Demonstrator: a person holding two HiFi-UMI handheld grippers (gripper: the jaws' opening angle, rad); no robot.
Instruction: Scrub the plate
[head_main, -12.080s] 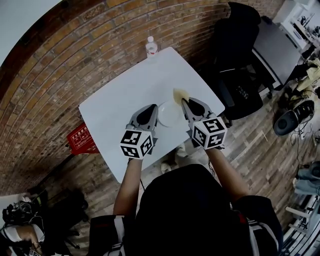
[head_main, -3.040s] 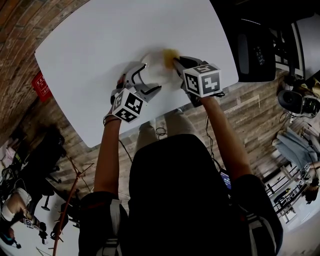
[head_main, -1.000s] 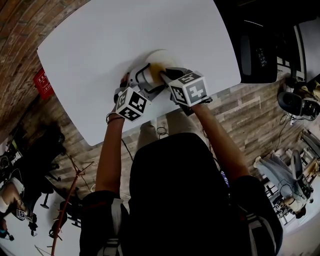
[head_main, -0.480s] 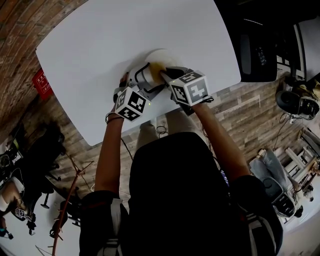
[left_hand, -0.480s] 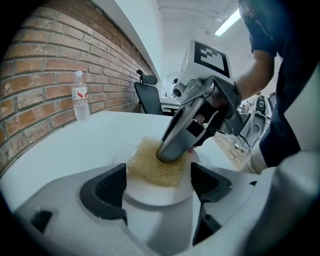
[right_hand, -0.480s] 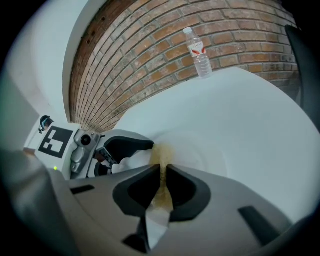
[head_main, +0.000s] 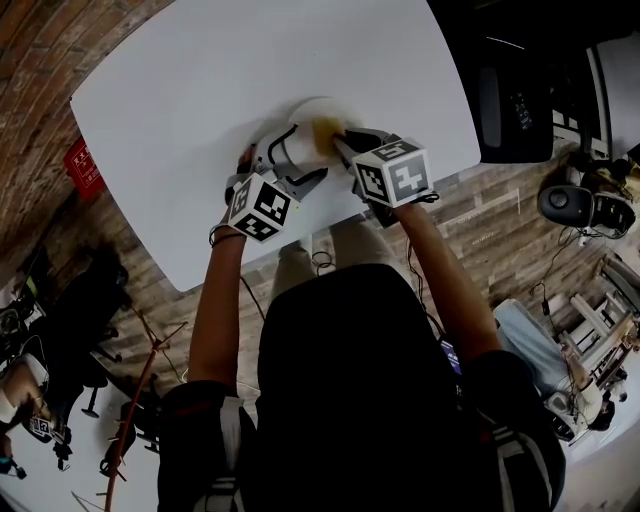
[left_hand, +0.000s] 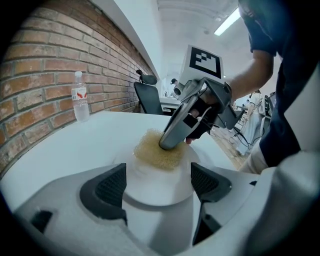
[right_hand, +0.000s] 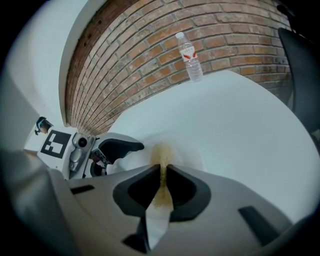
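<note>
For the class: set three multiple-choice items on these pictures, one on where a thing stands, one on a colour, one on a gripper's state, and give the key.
1. Where does the water bottle stand?
A. On the white table, at its far edge by the brick wall
B. On a shelf
C. Inside a sink

2. What colour is the sponge?
A. Blue
B. Yellow
C. Pink

3. What state is the right gripper in?
A. Open and empty
B. Shut on the bottle
C. Shut on the sponge

Key:
1 A, the right gripper view shows it upright on the table's far edge, in front of the bricks.
2 B, it shows yellow against the white plate.
3 C, its jaws pinch the sponge between them.
</note>
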